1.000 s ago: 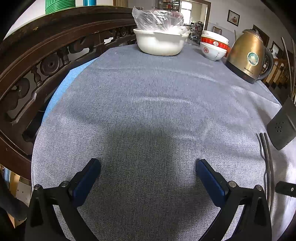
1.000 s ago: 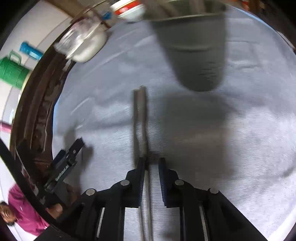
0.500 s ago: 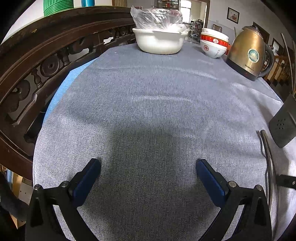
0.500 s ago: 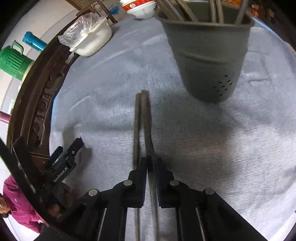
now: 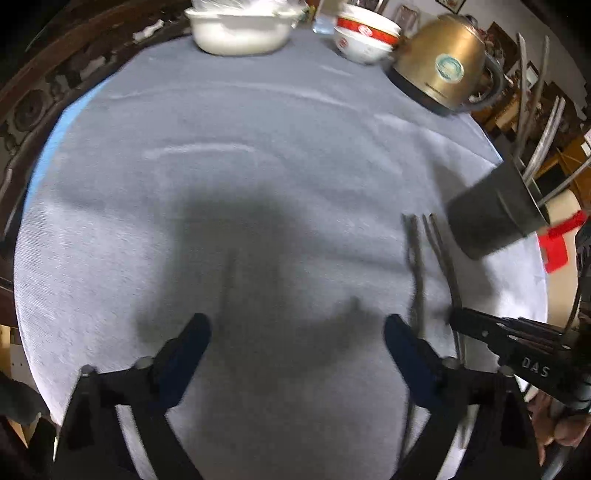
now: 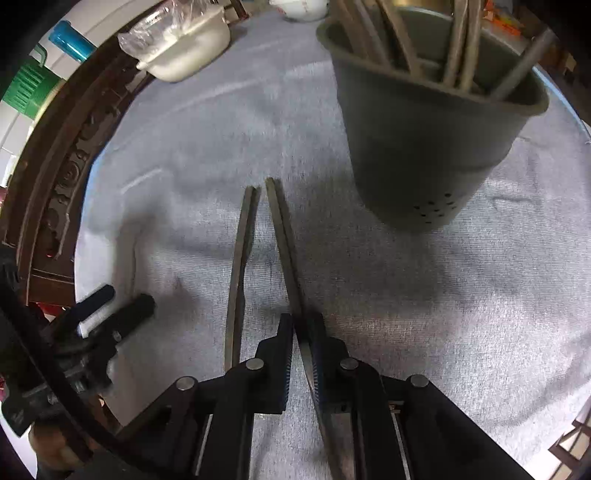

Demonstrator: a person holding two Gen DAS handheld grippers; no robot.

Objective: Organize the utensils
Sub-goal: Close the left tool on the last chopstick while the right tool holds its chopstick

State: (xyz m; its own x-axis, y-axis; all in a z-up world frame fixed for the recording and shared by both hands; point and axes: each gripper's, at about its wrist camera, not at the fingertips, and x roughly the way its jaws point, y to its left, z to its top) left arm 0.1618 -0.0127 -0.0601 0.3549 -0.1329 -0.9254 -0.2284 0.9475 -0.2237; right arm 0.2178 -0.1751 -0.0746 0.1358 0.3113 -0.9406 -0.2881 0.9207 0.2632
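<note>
Two dark chopsticks lie side by side on the grey tablecloth. My right gripper [image 6: 302, 325] is shut on the right chopstick [image 6: 282, 236]; the left chopstick [image 6: 242, 251] rests beside the jaws, outside them. The grey utensil holder [image 6: 424, 140] stands just beyond to the right, with several utensils upright in it. In the left wrist view both chopsticks [image 5: 415, 258] and the holder [image 5: 495, 218] show at the right, with the right gripper [image 5: 456, 317] low over them. My left gripper [image 5: 295, 332] is open and empty above the cloth.
A white dish covered in plastic [image 5: 240, 29], stacked red-and-white bowls [image 5: 365, 35] and a gold kettle [image 5: 443, 70] stand at the table's far side. A carved dark wooden rail [image 6: 55, 177] curves along the left edge.
My right gripper has closed on the right chopstick and the pair has spread apart at the tips. The left gripper has swung right, bringing the chopsticks and holder into its view.
</note>
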